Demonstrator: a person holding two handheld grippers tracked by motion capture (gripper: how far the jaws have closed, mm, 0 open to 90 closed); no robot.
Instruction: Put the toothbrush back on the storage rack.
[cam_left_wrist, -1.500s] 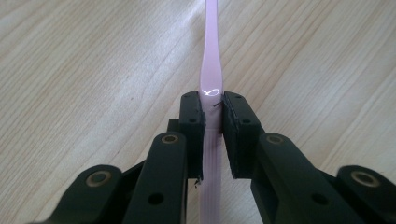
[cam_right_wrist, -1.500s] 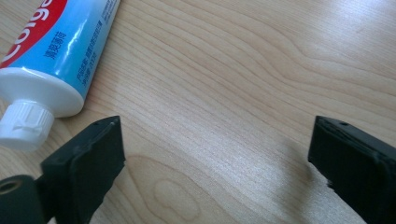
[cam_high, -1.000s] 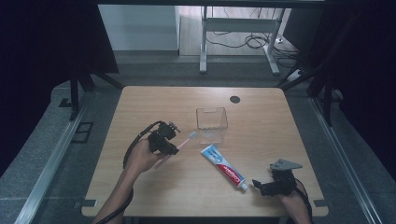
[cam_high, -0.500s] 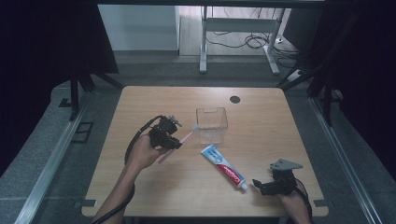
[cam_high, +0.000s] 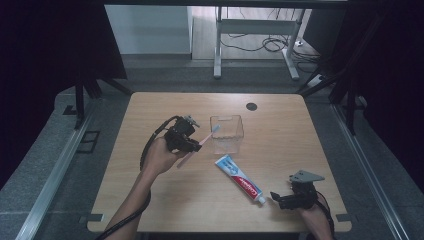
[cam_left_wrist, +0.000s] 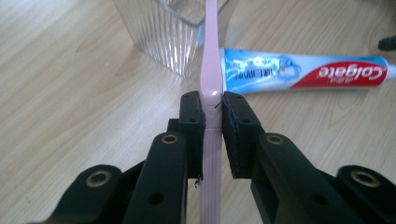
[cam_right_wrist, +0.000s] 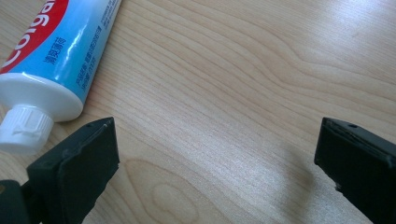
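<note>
Left hand-held gripper (cam_high: 192, 143) clamps the pale pink plastic toothbrush (cam_left_wrist: 208, 70) mid-handle, its head tipped over the rim of the clear ribbed plastic cup (cam_high: 227, 134). Right hand-held gripper (cam_high: 276, 198), jaws spread wide, rests on the wooden worktop (cam_high: 310, 145) beside the cap of the blue-and-red toothpaste tube (cam_high: 240, 178).

Standing by the table (cam_high: 150, 200), I am counting one pink toothbrush (cam_high: 197, 145), one toothpaste tube (cam_high: 239, 178) and one clear plastic cup (cam_high: 227, 132). Two grippers are showing, the left gripper (cam_high: 192, 142) and the right gripper (cam_high: 275, 196), each sitting in one hand, so two hands. One dark round hole (cam_high: 251, 106) is sitting in the tabletop. Beyond the table, one grey metal stand (cam_high: 255, 30) is standing on the floor.
</note>
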